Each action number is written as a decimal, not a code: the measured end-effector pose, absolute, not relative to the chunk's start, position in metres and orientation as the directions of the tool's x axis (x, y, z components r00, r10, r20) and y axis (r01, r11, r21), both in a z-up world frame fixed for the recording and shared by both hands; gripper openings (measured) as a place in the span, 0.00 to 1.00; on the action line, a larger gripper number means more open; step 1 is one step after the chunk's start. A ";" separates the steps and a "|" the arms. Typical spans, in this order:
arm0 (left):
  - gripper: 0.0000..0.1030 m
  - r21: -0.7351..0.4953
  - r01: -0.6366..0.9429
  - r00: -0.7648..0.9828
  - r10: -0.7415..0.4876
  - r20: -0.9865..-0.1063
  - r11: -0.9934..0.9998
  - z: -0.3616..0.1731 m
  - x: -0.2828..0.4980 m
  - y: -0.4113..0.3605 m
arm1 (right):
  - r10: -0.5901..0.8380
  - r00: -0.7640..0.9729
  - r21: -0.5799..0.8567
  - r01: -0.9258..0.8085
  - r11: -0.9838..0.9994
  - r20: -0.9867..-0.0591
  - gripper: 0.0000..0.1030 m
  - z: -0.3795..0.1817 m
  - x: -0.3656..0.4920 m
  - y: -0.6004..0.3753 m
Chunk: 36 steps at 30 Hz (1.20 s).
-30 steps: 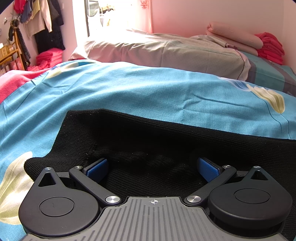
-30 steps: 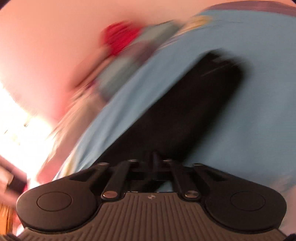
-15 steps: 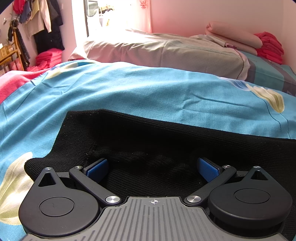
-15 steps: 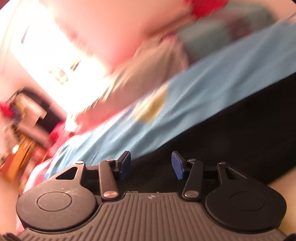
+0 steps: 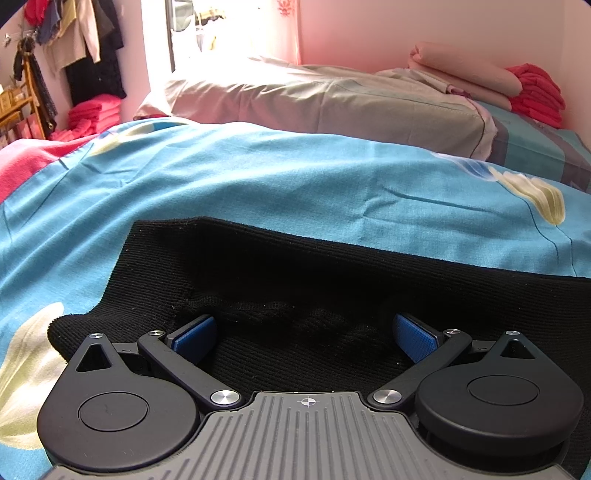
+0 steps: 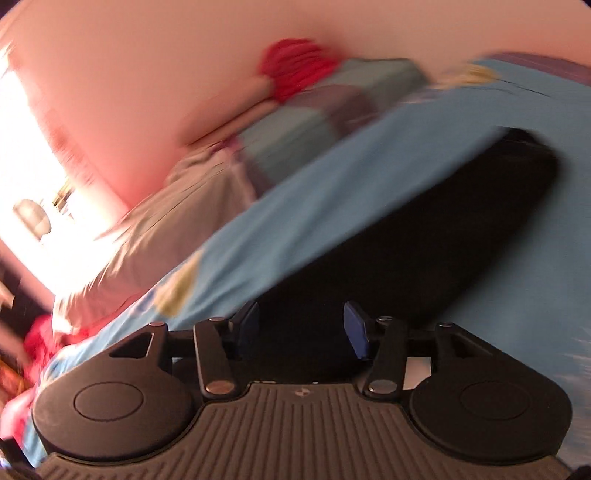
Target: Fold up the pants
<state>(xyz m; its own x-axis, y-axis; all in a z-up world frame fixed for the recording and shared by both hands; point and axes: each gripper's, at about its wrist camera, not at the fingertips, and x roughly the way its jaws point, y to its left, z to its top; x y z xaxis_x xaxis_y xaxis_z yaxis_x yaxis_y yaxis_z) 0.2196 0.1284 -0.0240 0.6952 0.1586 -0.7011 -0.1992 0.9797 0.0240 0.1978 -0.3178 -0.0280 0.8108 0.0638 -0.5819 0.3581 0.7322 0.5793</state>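
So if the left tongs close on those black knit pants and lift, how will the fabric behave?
The black knit pants will probably drape and sag: they already bunch in soft ridges between the open left tongs. The ribbed knit looks grippy rather than slick, so slipping from the blue pads seems unlikely. Pushed, they would likely wrinkle on the blue bedsheet instead of sliding flat.

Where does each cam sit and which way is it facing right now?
Left wrist: on the left hand-held gripper, low and level over the black knit pants, facing across the blue floral bedsheet toward the beige pillow; jaws wide open.
Right wrist: on the right hand-held gripper, rolled and motion-blurred, looking along the pants; jaws open.
Shared: pants, bedsheet, folded red clothes, pink wall.
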 end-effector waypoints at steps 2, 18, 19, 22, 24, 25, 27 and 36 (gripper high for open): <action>1.00 0.023 -0.199 0.695 0.158 -0.701 0.980 -0.024 0.219 0.129 | 0.063 0.796 0.627 0.422 0.655 -0.602 0.60 -0.033 0.179 -0.352; 1.00 0.031 -0.196 0.697 0.162 -0.699 0.980 -0.024 0.219 0.128 | 0.150 0.866 0.811 0.368 0.456 -0.477 0.61 -0.074 0.201 -0.436; 1.00 0.032 -0.196 0.697 0.162 -0.699 0.980 -0.024 0.219 0.128 | 0.125 0.874 0.802 0.363 0.475 -0.469 0.59 -0.073 0.198 -0.432; 1.00 0.030 -0.196 0.697 0.161 -0.699 0.980 -0.024 0.219 0.128 | 0.056 0.880 0.742 0.363 0.563 -0.472 0.53 -0.070 0.192 -0.415; 1.00 0.031 -0.196 0.697 0.162 -0.699 0.980 -0.024 0.219 0.128 | 0.063 0.863 0.674 0.343 0.654 -0.501 0.54 -0.068 0.193 -0.394; 1.00 0.032 -0.196 0.697 0.162 -0.699 0.980 -0.024 0.219 0.128 | 0.051 0.859 0.637 0.337 0.693 -0.509 0.55 -0.064 0.194 -0.387; 1.00 0.031 -0.196 0.697 0.161 -0.699 0.980 -0.024 0.219 0.128 | 0.027 0.848 0.595 0.349 0.724 -0.529 0.55 -0.061 0.199 -0.384; 1.00 -0.010 -0.215 0.741 0.156 -0.653 0.977 -0.007 0.208 0.134 | -0.348 0.819 -0.025 0.379 0.925 -0.456 0.20 -0.020 0.208 -0.289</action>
<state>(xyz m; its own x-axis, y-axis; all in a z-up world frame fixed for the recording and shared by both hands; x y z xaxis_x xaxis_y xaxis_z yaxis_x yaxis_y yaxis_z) 0.2079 0.1341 -0.0070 0.7413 0.1561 -0.6527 -0.2148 0.9766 -0.0104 0.2078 -0.2894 -0.0201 0.8190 -0.3480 -0.4561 0.3790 0.9251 -0.0253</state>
